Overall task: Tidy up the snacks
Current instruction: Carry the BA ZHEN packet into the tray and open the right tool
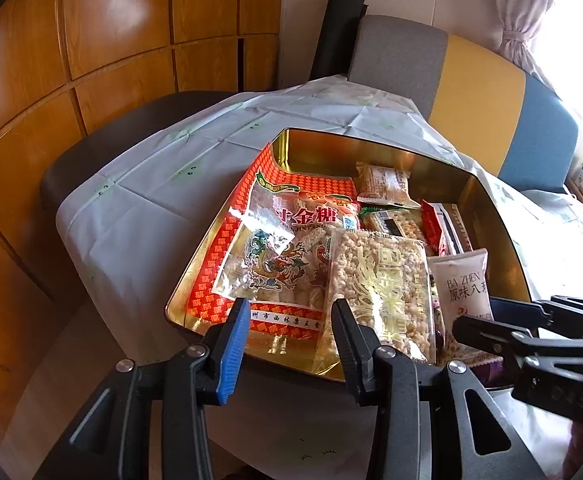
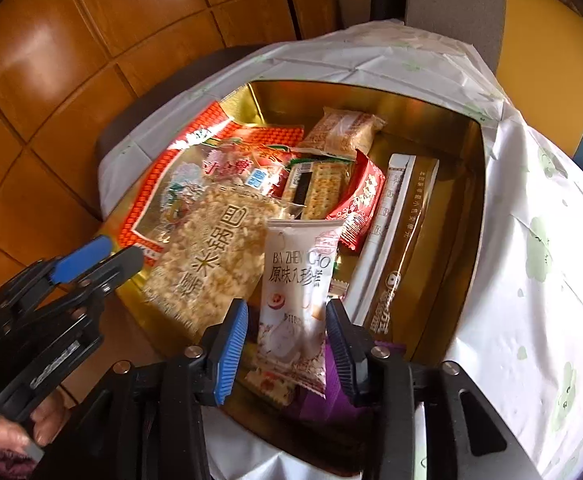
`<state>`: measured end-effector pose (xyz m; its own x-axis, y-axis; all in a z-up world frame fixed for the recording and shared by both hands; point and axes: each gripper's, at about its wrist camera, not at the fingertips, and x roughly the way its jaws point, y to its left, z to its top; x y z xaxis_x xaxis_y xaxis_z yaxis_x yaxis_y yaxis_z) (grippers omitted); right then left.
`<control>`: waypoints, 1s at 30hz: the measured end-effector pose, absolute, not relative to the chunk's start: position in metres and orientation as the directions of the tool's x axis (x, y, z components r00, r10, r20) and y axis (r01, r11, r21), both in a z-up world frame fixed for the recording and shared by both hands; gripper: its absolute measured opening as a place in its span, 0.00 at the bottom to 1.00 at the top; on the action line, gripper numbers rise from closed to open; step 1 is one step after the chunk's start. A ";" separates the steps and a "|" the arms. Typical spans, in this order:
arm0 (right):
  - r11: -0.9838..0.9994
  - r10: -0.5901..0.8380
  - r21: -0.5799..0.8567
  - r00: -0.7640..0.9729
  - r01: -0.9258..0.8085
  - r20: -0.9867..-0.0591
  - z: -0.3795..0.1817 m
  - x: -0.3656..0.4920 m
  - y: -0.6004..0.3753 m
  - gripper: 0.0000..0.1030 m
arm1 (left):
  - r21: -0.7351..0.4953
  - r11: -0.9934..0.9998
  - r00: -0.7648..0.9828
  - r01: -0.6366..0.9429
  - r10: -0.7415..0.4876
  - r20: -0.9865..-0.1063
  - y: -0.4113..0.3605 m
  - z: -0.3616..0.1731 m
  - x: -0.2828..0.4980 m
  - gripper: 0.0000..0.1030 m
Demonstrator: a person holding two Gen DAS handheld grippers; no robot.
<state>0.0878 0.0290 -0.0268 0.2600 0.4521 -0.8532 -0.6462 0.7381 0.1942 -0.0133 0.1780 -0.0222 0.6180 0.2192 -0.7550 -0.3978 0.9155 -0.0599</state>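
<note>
A gold tin [image 2: 479, 200] sits on the white tablecloth and holds several snacks. My right gripper [image 2: 287, 328] is open over its near end. A white packet [image 2: 295, 280] marked BA ZHEN stands between the blue pads with small gaps on both sides, resting on a purple packet [image 2: 331, 392]. Beside it lie a puffed-rice slab [image 2: 211, 264] and a big red packet [image 2: 163, 184]. My left gripper [image 1: 291, 320] hovers open over the near rim of the tin [image 1: 371, 138] with nothing between its fingers. In the left wrist view the right gripper [image 1: 475, 314] is by the white packet [image 1: 467, 284].
Further back in the tin lie a cracker packet [image 2: 315, 188], a small red sachet [image 2: 363, 200], a beige packet [image 2: 343, 128] and a long brown box [image 2: 403, 232]. A grey chair [image 1: 395, 52] stands behind the table and wooden panels [image 1: 111, 40] line the left. A hand [image 2: 43, 420] holds the left gripper.
</note>
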 end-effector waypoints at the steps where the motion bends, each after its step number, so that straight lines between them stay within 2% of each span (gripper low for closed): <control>1: 0.736 0.453 0.189 0.266 -0.650 -0.851 -0.025 0.085 0.028 0.40 | -0.060 0.916 0.618 -0.397 0.218 -0.756 0.177 -0.023 -0.013 0.42; 2: 0.729 0.455 0.183 0.267 -0.659 -0.850 -0.025 0.081 0.027 0.37 | -0.059 0.917 0.618 -0.394 0.217 -0.755 0.176 -0.023 -0.013 0.42; 5: 0.735 0.434 0.147 0.293 -0.662 -0.852 -0.026 0.079 0.029 0.13 | -0.053 0.921 0.622 -0.385 0.217 -0.752 0.174 -0.021 -0.013 0.42; 6: 0.736 0.432 0.146 0.294 -0.661 -0.852 -0.027 0.079 0.029 0.12 | -0.053 0.922 0.623 -0.384 0.216 -0.752 0.173 -0.021 -0.013 0.42; 13: 0.775 0.411 0.137 0.326 -0.618 -0.851 -0.036 0.097 0.025 0.13 | -0.048 0.926 0.621 -0.375 0.212 -0.755 0.168 -0.020 -0.011 0.42; 17: 0.775 0.405 0.129 0.328 -0.619 -0.853 -0.036 0.098 0.021 0.21 | -0.047 0.929 0.619 -0.367 0.206 -0.758 0.165 -0.022 -0.011 0.42; 30: 0.776 0.403 0.097 0.371 -0.624 -0.837 -0.027 0.076 0.013 0.24 | -0.045 0.936 0.626 -0.350 0.197 -0.754 0.156 -0.021 -0.011 0.43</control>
